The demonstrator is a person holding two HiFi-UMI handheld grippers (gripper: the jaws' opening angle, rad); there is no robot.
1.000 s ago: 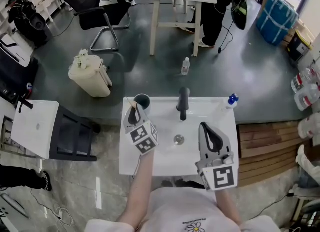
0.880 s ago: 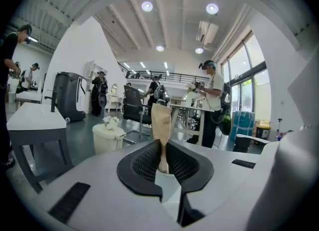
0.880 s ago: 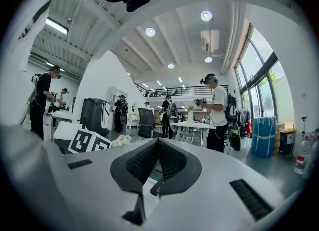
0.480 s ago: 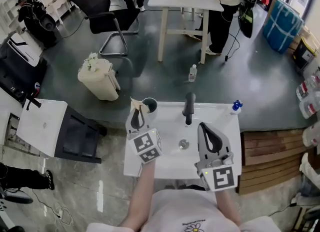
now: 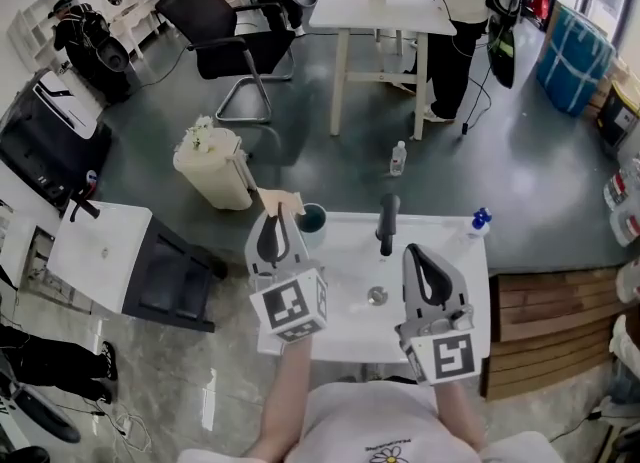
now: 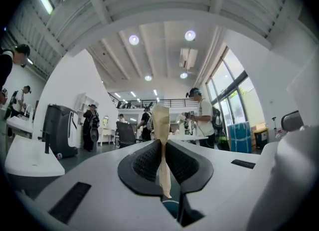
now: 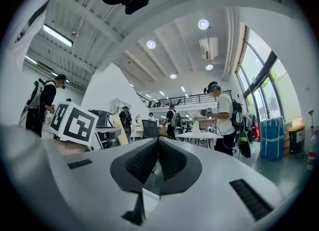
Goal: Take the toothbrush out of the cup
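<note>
Toothbrush [image 6: 160, 122] pinched upright in left claw [image 5: 277, 239].

A glossy dark grey floor [image 5: 330, 151] ran under a white table [image 5: 380, 1] and a black chair [image 5: 225, 36]. A cream bin [image 5: 212, 166] stood near the white washstand's [image 5: 465, 261] far left corner. Tall windows [image 7: 259, 95] lined the right wall, and round lamps [image 6: 134, 39] dotted the white ceiling [image 6: 159, 50].

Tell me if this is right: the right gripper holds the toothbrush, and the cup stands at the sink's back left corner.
Wrong gripper: the left gripper holds the toothbrush, as the left gripper view shows. The cup does stand at the sink's back left corner.
</note>
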